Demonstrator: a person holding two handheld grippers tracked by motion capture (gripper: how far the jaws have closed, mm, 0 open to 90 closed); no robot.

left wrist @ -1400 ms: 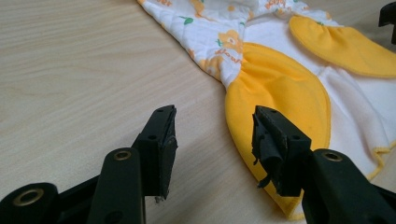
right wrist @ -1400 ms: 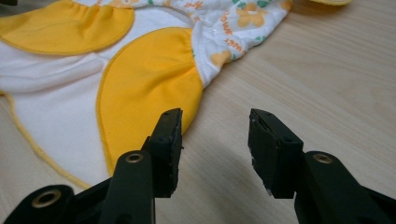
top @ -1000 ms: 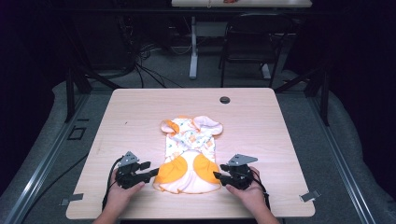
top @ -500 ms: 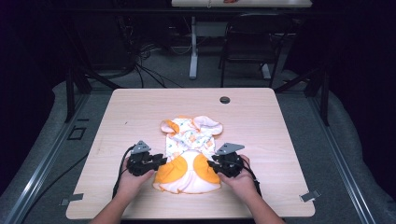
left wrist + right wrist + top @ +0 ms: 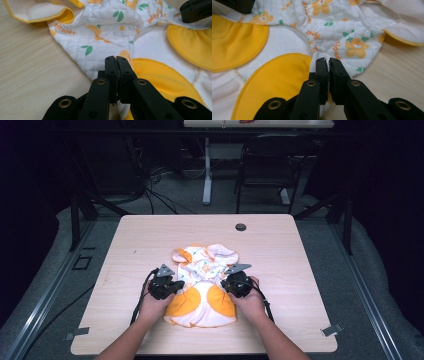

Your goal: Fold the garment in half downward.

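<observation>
A small white quilted garment (image 5: 202, 285) with orange prints and yellow patches lies flat at the middle of the wooden table (image 5: 300, 270). My left gripper (image 5: 175, 288) is at its left edge. In the left gripper view its jaws (image 5: 116, 59) have just been closing and now pinch the white fabric (image 5: 100, 37). My right gripper (image 5: 225, 285) is at the garment's right edge. Its jaws (image 5: 328, 60) have just been closing too, with the hem of the cloth (image 5: 342, 32) caught between them. Each gripper's black tip shows in the other's view: the right gripper (image 5: 197, 10) and the left gripper (image 5: 237, 5).
A dark round grommet (image 5: 240, 227) sits in the tabletop near its far edge. Bare wood surrounds the garment on all sides. Beyond the table are a chair (image 5: 270, 165), a desk leg (image 5: 207, 170) and loose cables (image 5: 155, 195) on the floor.
Both hands have moved away from the table's near edge and inward to the garment's sides. Both pairs of jaws went from open to closed on the fabric.
</observation>
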